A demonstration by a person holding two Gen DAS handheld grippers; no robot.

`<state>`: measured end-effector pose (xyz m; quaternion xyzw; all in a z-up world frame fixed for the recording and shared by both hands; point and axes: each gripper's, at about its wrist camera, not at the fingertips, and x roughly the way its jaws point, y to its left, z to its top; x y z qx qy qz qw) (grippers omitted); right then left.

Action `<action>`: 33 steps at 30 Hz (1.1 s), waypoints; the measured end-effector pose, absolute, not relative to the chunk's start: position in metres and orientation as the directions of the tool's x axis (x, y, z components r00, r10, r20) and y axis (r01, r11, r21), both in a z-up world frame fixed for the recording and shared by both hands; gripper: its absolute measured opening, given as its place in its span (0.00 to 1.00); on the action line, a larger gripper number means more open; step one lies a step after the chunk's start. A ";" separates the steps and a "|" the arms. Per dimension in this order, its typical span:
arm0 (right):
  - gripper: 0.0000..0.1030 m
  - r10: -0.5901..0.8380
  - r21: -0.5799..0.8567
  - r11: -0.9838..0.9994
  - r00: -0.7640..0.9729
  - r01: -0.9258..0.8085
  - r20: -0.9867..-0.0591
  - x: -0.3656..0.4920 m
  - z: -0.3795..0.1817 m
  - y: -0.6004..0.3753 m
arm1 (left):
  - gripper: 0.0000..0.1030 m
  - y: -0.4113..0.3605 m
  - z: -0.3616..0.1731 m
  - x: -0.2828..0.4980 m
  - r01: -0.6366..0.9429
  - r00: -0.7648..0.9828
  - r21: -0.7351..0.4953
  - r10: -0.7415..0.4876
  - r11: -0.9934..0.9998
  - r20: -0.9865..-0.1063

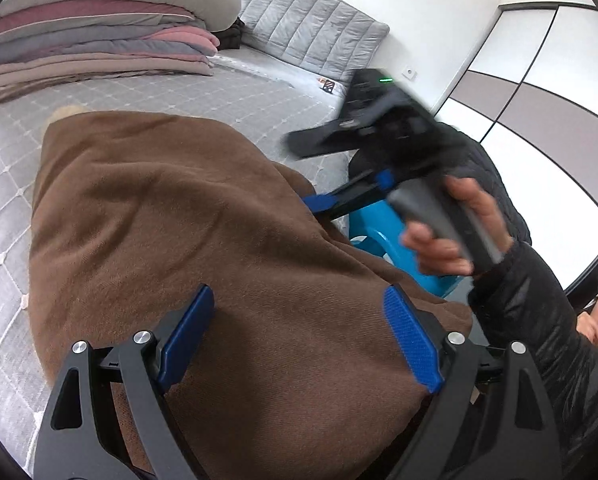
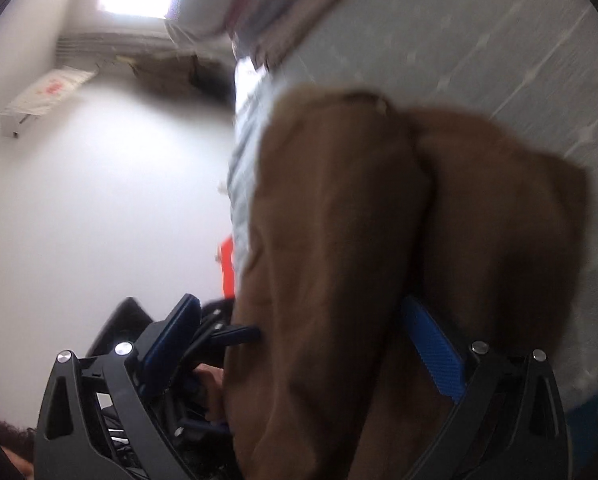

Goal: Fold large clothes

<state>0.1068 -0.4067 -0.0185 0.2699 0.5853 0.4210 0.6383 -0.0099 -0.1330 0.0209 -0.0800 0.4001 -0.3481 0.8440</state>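
A home bedroom: quilted mattress (image 1: pixel 147 92), stacked bedding (image 1: pixel 91 36), wardrobe (image 1: pixel 539 80).

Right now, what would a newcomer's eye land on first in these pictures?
The big brown garment sprawled over the grey quilted bed, filling both views. Behind it, at the top left, sits a stack of folded blankets. At the right, a hand holds the blurred right tool open.

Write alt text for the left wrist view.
A folded brown woolly garment lies on a grey quilted bed, the left gripper above it with jaws open. A hand holds the blurred right gripper beside it.
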 end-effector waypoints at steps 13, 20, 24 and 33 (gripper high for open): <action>0.11 0.819 0.766 0.574 0.173 -0.291 -0.548 0.074 0.023 -0.405 | 0.81 -0.095 0.042 -0.009 0.463 0.479 -0.486 -0.671 0.741 -0.565; 0.11 0.798 0.764 0.599 0.268 -0.242 -0.540 0.048 0.014 -0.471 | 0.84 -0.120 0.059 -0.002 0.517 0.479 -0.463 -0.692 0.720 -0.540; 0.11 0.849 0.850 0.515 0.201 -0.108 -0.489 0.068 -0.065 -0.480 | 0.84 -0.163 0.010 0.013 0.501 0.395 -0.392 -0.607 0.772 -0.689; 0.77 0.814 0.799 0.556 0.340 -0.228 -0.470 0.022 0.005 -0.502 | 0.85 -0.172 0.005 0.018 0.507 0.415 -0.348 -0.577 0.789 -0.703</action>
